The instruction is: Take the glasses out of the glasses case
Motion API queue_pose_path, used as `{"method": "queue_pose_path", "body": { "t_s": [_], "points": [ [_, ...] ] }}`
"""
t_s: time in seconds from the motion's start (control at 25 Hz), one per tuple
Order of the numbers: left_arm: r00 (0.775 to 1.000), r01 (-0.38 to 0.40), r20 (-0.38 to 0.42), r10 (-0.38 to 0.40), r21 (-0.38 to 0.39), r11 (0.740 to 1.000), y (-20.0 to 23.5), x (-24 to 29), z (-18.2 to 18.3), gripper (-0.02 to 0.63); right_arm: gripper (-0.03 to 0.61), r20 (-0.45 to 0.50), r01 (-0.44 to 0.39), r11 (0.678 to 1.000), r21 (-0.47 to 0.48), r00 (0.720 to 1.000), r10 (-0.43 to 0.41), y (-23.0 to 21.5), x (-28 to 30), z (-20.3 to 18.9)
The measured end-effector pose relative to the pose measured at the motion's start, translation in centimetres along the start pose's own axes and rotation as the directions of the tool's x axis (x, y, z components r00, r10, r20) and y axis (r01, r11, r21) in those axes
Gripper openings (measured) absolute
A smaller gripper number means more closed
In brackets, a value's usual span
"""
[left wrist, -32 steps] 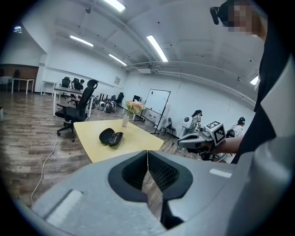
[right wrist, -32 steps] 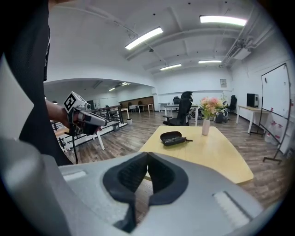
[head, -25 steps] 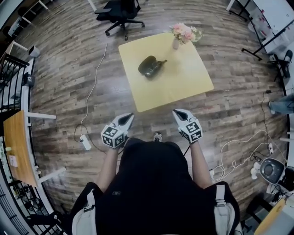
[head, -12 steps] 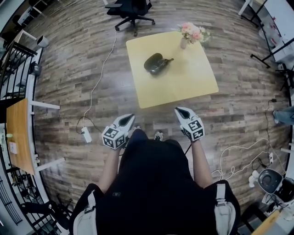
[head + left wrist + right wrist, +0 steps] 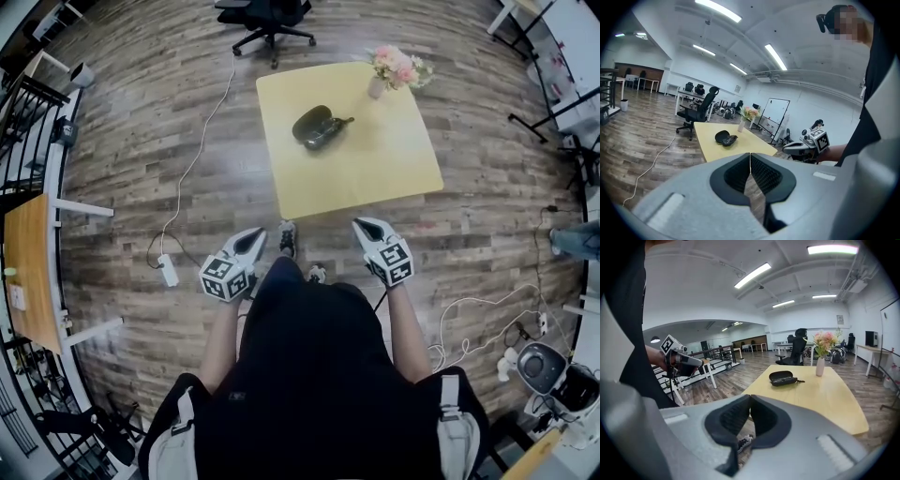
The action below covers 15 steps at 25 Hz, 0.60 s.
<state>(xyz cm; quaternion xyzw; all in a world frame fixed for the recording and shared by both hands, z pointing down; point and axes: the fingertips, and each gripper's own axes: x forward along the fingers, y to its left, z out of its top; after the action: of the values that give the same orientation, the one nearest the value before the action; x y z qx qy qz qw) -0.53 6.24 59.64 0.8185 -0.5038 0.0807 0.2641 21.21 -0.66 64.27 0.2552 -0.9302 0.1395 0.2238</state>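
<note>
The open glasses case lies nearer the tabletop's far edge, well ahead of the left gripper and right gripper; both pairs of jaws are pressed together on nothing

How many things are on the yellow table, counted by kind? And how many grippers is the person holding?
Glasses case: 1
Vase of flowers: 1
Grippers: 2, the left gripper and the right gripper
Total: 4
</note>
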Motion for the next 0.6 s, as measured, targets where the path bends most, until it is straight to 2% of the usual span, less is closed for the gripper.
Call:
{"method": "queue_pose_path", "body": {
  "t_s": [0.32, 0.6],
  "points": [
    [0.999, 0.033, 0.007, -0.033, 0.002, 0.999, 1.1, 2.8, 1.6, 0.012, 0.003, -0.019, 0.027, 1.0, 0.001, 0.999, -0.027, -2.1, 0.6, 0.7],
    [1.0, 0.026, -0.002, -0.026, -0.019, 0.999, 3.6, 3.0, 2.2, 0.012, 0.003, -0.022, 0.026, 1.0, -0.008, 0.999, -0.026, -2.9, 2.9, 2.6]
  ]
}}
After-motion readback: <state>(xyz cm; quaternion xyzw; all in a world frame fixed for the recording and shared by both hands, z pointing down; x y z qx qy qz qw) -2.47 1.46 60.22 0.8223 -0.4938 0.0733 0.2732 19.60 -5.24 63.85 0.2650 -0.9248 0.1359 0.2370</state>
